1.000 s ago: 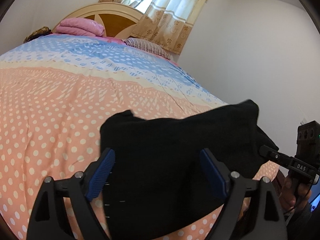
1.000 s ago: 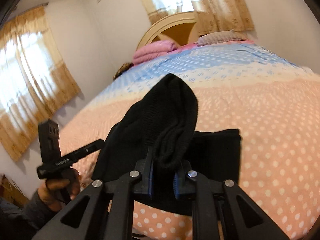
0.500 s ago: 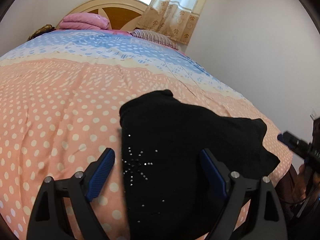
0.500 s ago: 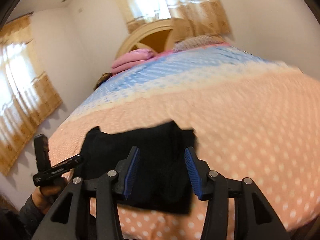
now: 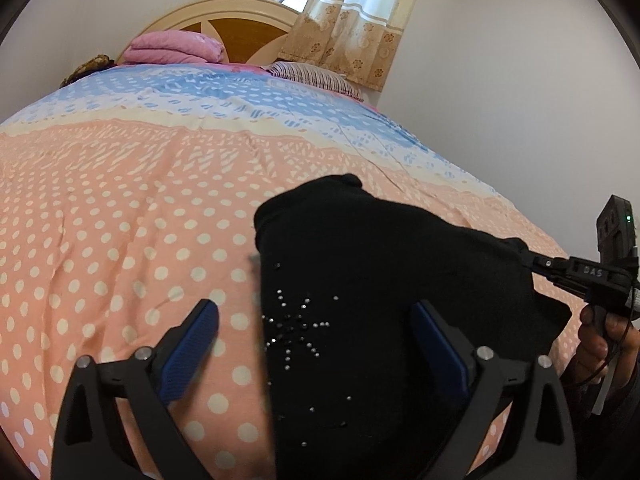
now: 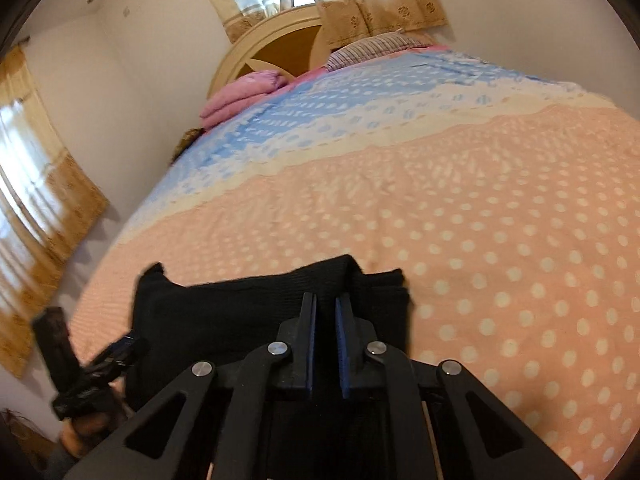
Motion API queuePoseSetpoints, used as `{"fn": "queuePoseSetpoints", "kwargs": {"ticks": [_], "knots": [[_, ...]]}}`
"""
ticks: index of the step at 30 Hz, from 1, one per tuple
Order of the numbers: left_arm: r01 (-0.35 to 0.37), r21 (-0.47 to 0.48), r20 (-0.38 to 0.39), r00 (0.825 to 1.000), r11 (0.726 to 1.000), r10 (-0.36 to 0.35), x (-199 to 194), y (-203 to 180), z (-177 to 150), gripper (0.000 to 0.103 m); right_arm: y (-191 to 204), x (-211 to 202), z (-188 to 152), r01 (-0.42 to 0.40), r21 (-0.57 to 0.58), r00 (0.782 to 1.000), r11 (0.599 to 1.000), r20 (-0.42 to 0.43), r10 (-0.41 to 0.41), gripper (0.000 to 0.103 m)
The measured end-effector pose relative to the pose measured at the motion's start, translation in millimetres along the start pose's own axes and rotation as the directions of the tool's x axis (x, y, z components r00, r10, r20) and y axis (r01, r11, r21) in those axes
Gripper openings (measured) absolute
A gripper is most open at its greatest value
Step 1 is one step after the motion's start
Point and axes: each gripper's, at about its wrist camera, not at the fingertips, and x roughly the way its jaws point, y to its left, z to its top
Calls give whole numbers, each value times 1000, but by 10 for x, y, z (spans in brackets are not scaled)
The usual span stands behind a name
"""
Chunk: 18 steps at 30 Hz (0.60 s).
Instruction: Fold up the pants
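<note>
The black pants (image 5: 384,300) are lying folded near the foot edge of the bed, on the peach part of the dotted bedspread (image 5: 120,216). A star-like pattern of small shiny studs (image 5: 294,330) is showing on the upper layer of the cloth.

The left gripper (image 5: 316,344) is hovering over the pants with its blue-padded fingers (image 5: 188,352) spread wide, and nothing is sitting between them; one finger is hanging over the bedspread, the other over the black cloth. It is holding nothing.

In the right wrist view the right gripper (image 6: 325,340) is sitting low over the near edge of the pants (image 6: 248,312), its two fingers drawn almost together with only a narrow slit between them. Whether any cloth is pinched in that slit cannot be told, since the fabric behind and below is all black. In the left wrist view the same gripper (image 5: 528,260) is showing at the right, its tip touching the far right corner of the pants, and the person's hand (image 5: 608,340) is gripping its handle.

At the head of the bed, a folded pink blanket (image 5: 174,48) and a striped pillow (image 5: 316,78) are lying in front of the wooden headboard (image 5: 240,20), with a curtain (image 5: 340,20) hanging behind.
</note>
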Motion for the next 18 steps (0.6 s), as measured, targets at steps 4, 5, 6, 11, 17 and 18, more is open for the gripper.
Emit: {"fn": "queuePoseSetpoints", "kwargs": {"ticks": [4, 5, 6, 11, 17, 18], "knots": [[-21, 41, 32, 999, 999, 20, -54, -77, 65, 101, -59, 53, 7, 45, -11, 999, 999, 11, -45, 7], [-29, 55, 35, 999, 998, 27, -53, -98, 79, 102, -83, 75, 7, 42, -8, 999, 999, 1, -42, 7], [-38, 68, 37, 999, 997, 36, -45, -120, 99, 103, -101, 92, 3, 44, -3, 999, 999, -4, -44, 7], [-37, 120, 62, 998, 992, 29, -50, -252, 235, 103, -27, -148, -7, 26, -19, 999, 999, 28, -25, 20], [-13, 172, 60, 998, 985, 3, 18, -438, 324, 103, 229, -629, -221, 4, -133, 994, 991, 104, 10, 32], [-7, 176, 55, 998, 984, -2, 43, -465, 327, 103, 265, -619, -278, 14, -157, 997, 987, 77, -2, 32]]}}
